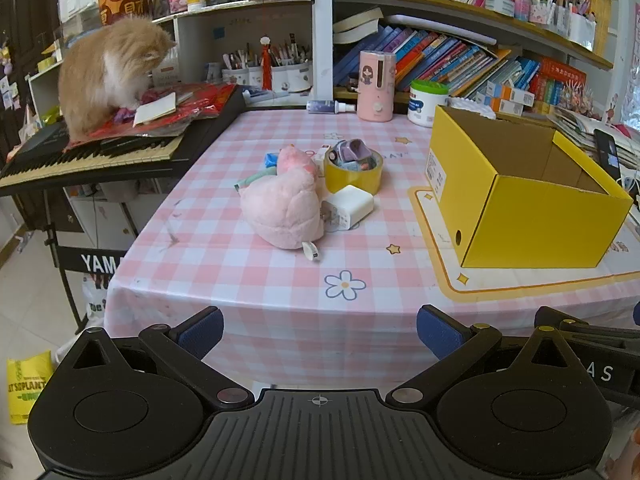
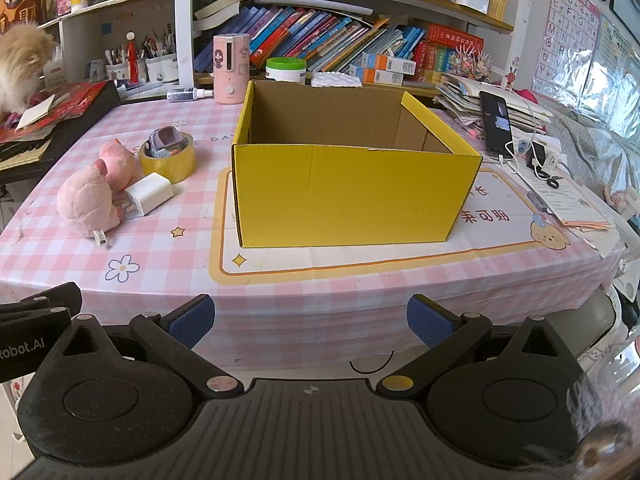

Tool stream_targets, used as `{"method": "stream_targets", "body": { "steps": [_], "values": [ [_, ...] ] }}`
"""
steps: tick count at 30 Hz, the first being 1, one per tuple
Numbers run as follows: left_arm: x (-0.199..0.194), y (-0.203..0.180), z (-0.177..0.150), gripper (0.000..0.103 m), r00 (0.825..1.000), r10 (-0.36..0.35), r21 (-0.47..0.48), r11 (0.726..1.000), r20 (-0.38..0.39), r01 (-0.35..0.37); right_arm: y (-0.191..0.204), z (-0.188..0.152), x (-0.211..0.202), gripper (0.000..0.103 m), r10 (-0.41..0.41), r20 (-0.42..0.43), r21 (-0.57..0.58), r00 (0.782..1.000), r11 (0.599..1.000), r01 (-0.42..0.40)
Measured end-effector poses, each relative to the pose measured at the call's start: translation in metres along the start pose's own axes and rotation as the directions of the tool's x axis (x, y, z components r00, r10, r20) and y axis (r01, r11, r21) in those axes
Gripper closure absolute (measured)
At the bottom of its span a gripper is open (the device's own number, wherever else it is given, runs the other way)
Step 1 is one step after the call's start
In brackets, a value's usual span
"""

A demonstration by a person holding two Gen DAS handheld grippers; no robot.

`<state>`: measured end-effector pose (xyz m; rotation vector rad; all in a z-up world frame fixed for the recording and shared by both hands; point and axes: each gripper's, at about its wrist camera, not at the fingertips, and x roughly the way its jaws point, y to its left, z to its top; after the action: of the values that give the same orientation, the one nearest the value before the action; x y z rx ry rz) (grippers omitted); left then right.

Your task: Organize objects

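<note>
ahead of the left gripper [image 1: 319, 334], well out on the checked desk [image 1: 248, 280], sits a huddle of small things: a pink plush toy [image 1: 282, 208], a white charger block [image 1: 352, 205] touching it, and a yellow tape roll [image 1: 354, 174] just behind with a purple toy watch [image 1: 352, 151] stuffed in its core. they look gathered in one spot so they can be picked off one at a time. beyond the right gripper [image 2: 310, 326], straight in front, stands a yellow cardboard box [image 2: 352, 196] with its top open, likely the place for the lot; it looks empty, though its near wall hides the floor inside. both grippers hover short of the desk edge, jaws spread wide and nothing between them, so no item is taken yet. off to the far side of the left gripper a fluffy cat [image 1: 108, 76] sits on a keyboard [image 1: 92, 156], head down and hidden. behind the plush, a blue and a teal item are mostly covered and hard to name.
</note>
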<state>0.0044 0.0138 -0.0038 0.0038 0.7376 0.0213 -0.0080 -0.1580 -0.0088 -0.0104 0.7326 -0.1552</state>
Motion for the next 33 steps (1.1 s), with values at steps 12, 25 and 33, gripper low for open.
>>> {"method": "stream_targets", "body": {
  "steps": [12,25,33],
  "values": [
    [0.0015,0.0023,-0.0007,0.0,1.0,0.009,0.004,1.0,-0.002,-0.009,0.0032,0.0023,0.0025,0.0,0.002,-0.012,-0.005,1.0,1.0,-0.002],
    [0.0012,0.0042,-0.0001,0.0,1.0,0.008,0.005,1.0,-0.002,-0.008,0.0053,0.0022,0.0022,0.0,0.002,-0.014,-0.011,1.0,1.0,-0.003],
    [0.0017,0.0042,0.0007,0.0,1.0,0.009,0.009,1.0,0.001,-0.009,0.0055,0.0026,0.0025,0.0,0.004,-0.016,-0.01,1.0,1.0,-0.004]
  ]
}}
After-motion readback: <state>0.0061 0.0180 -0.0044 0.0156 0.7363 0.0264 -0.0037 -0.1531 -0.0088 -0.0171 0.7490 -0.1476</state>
